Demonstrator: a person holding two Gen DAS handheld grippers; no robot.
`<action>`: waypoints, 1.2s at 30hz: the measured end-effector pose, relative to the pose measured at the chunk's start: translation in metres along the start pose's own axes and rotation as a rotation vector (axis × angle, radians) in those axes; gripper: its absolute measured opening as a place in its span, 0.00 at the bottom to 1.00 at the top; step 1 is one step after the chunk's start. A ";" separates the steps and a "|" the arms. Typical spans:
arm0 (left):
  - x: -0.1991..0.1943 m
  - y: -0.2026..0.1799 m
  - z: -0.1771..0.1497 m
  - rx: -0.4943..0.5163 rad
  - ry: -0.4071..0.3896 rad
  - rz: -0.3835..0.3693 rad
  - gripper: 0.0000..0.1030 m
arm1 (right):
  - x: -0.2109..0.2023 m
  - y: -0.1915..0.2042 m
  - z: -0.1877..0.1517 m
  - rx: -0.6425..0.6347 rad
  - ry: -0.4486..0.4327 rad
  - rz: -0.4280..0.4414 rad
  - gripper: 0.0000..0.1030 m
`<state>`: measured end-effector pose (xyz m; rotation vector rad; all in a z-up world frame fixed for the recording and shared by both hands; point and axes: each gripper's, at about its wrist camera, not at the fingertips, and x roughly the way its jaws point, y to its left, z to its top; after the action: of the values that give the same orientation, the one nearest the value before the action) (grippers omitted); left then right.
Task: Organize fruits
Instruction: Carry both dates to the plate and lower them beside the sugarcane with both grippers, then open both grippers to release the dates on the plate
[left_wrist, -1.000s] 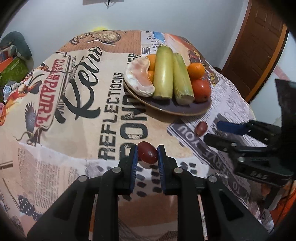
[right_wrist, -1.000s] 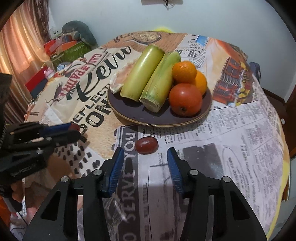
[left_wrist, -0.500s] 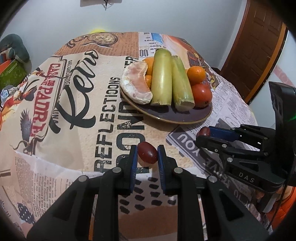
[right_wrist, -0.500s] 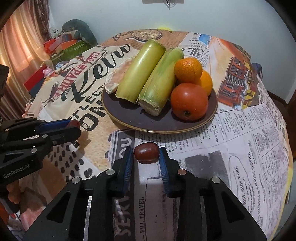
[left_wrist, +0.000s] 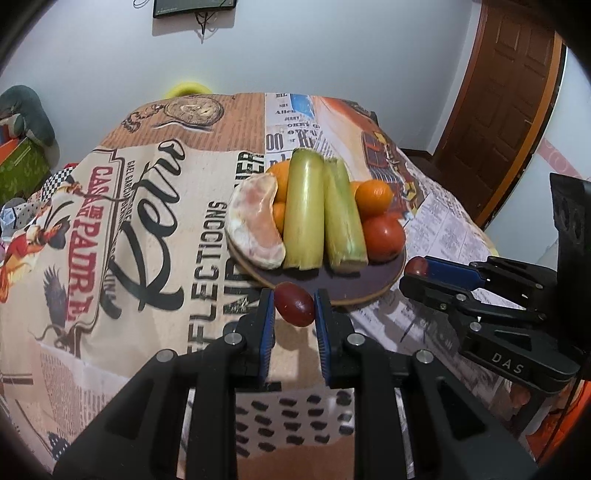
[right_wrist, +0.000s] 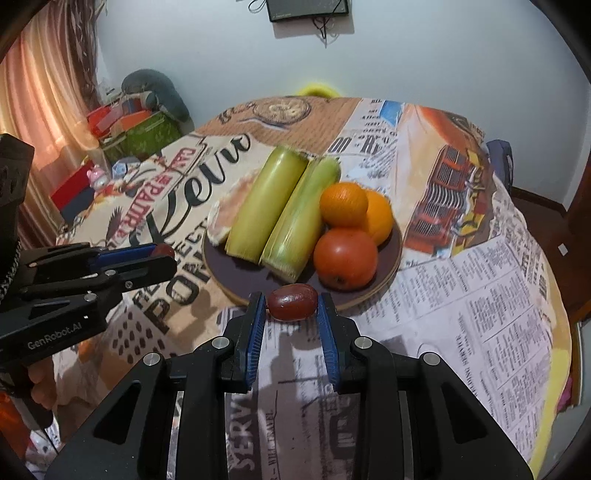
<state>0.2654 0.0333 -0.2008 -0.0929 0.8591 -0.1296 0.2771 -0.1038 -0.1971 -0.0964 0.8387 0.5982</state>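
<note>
Holding one small red fruit in each of my tongs, I am right by the plate (left_wrist: 373, 291). My left tongs (left_wrist: 294, 306) are pinched tight on a dark red fruit (left_wrist: 294, 303), and it sits just in front of the plate's near rim. My right tongs (right_wrist: 291, 302) are pinched on a brown-red fruit (right_wrist: 292, 302) too, also just at the near rim of the plate. Both little fruits are up off the tabletop (left_wrist: 155, 229).

On the plate lie two long green stalks (left_wrist: 321, 214), side by side. Left of them is a peeled pale wedge of fruit (left_wrist: 255, 225). Right of them are an orange (right_wrist: 343, 205) and a big red tomato (right_wrist: 345, 256), with another orange behind. They all touch each other.

The tabletop has a cloth with big letters and newspaper print on it. Behind the plate, past the far edge, a yellow thing (left_wrist: 188, 89) peeks up by the wall.
</note>
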 end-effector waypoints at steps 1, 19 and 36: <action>0.002 0.000 0.002 0.001 -0.001 -0.001 0.20 | 0.000 -0.001 0.002 0.002 -0.004 0.000 0.25; 0.041 -0.011 0.013 0.022 0.034 -0.035 0.20 | 0.031 -0.003 0.001 -0.025 0.047 0.017 0.26; 0.039 -0.003 0.014 -0.025 0.048 -0.039 0.35 | 0.028 -0.004 0.003 -0.008 0.063 0.027 0.28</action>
<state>0.3016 0.0250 -0.2206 -0.1307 0.9072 -0.1578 0.2952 -0.0932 -0.2161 -0.1117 0.9001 0.6260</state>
